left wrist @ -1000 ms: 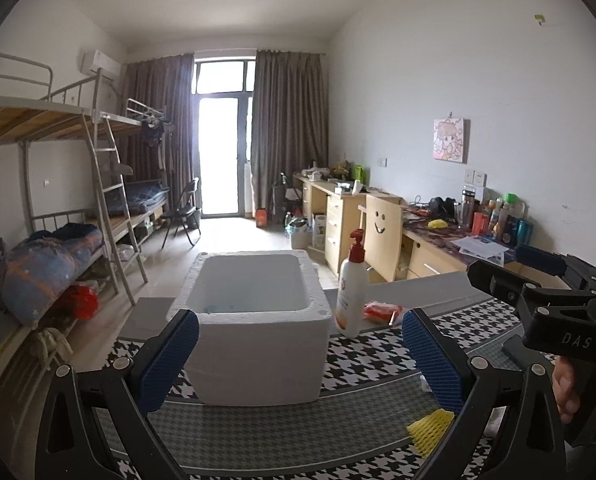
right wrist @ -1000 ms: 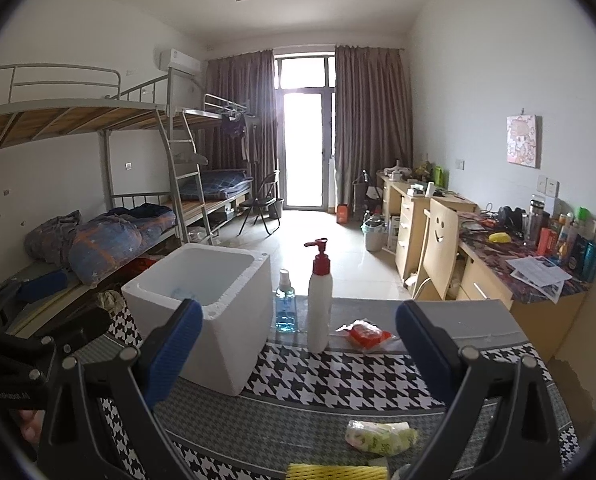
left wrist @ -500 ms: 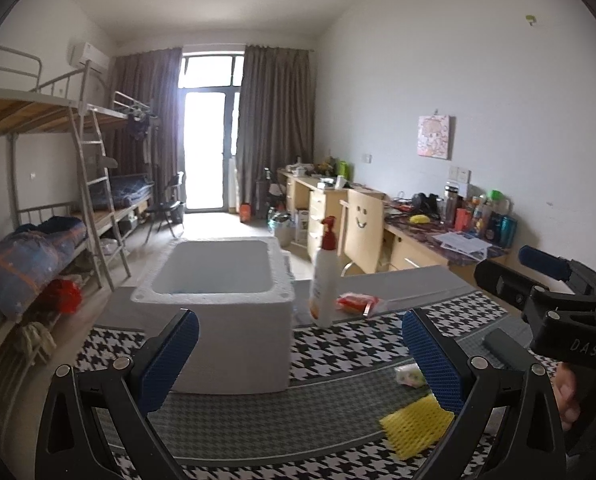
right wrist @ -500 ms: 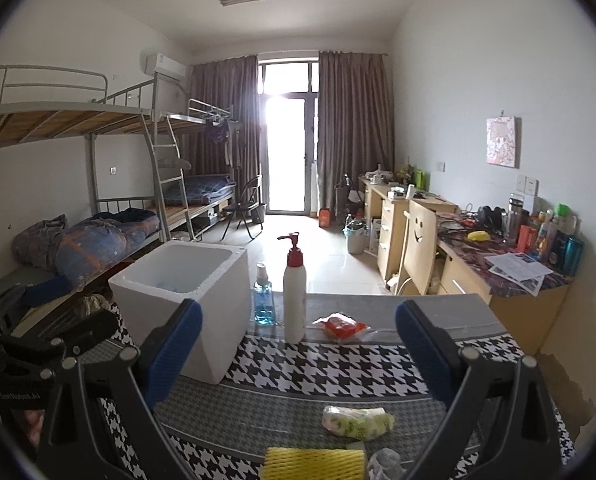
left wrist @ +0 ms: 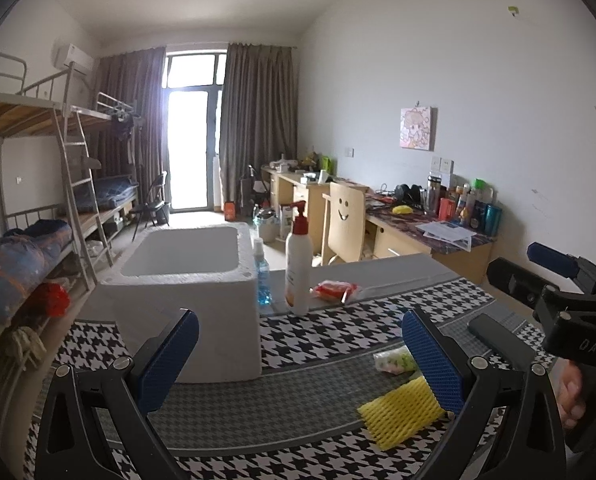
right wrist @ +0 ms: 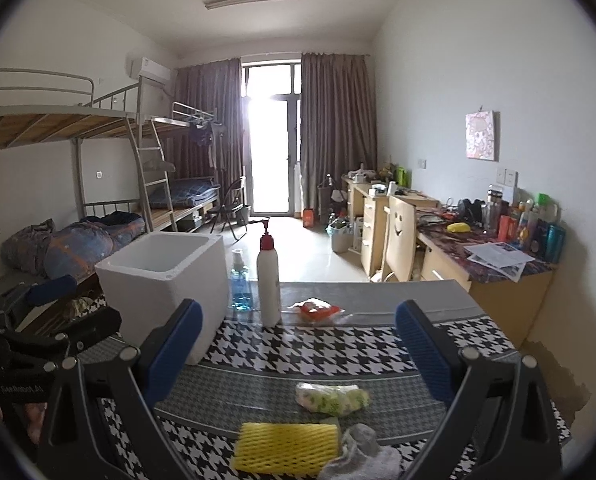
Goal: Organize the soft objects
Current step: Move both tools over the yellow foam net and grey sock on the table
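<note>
A white foam box (left wrist: 186,280) (right wrist: 166,276) stands open-topped on the houndstooth table at the left. Near the front edge lie a yellow foam net (right wrist: 286,448) (left wrist: 401,412), a green-and-white soft packet (right wrist: 331,398) (left wrist: 393,360) and a grey sock (right wrist: 361,456). A red packet (right wrist: 317,308) (left wrist: 335,290) lies further back. My left gripper (left wrist: 298,364) is open above the table, in front of the box. My right gripper (right wrist: 298,354) is open too, hovering over the yellow net and packet. Neither holds anything.
A white pump bottle (right wrist: 268,280) (left wrist: 298,268) and a small blue spray bottle (right wrist: 240,284) stand beside the box. A dark phone (left wrist: 497,336) lies at the table's right. Bunk beds (right wrist: 78,184) are left, desks (right wrist: 477,264) right.
Both views have pulled back and tilted down a little, so the yellow net, the soft packet and the sock show more fully. Both grippers stay open and empty.
</note>
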Tool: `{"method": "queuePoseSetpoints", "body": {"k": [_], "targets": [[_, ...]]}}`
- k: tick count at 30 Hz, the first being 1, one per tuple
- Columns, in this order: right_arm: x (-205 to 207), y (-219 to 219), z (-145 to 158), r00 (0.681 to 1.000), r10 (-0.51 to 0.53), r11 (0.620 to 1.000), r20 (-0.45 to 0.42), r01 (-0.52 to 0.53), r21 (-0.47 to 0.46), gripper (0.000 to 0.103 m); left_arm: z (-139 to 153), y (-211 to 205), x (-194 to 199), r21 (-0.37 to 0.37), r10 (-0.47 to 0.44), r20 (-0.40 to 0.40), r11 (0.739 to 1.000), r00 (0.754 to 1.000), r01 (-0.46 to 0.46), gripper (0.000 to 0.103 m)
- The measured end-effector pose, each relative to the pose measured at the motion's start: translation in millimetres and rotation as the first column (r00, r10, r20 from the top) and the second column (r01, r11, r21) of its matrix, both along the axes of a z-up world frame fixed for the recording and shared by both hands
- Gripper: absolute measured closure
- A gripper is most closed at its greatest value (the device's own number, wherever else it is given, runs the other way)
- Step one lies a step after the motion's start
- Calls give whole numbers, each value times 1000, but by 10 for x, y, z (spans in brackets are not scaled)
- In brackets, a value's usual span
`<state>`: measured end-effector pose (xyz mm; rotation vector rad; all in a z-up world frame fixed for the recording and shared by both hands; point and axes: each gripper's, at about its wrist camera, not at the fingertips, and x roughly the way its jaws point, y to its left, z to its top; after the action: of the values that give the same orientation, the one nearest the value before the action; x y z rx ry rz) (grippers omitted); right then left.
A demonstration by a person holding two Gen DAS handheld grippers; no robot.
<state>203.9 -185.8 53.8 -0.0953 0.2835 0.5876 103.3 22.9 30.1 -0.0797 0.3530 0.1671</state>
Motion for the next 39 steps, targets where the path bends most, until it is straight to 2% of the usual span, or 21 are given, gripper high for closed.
{"method": "queuePoseSetpoints", "body": {"k": [21,39], "targets": [[-89,-413,-243,994,-103,995,-19,103,-7,4,-227,-273,49,-22,-121,-30,993,992,120,1],[-66,-690,-356,986,-163,986,-38,162,-39,4,-364,-387,206,-39,-177,-76,984,981,175,1]]}}
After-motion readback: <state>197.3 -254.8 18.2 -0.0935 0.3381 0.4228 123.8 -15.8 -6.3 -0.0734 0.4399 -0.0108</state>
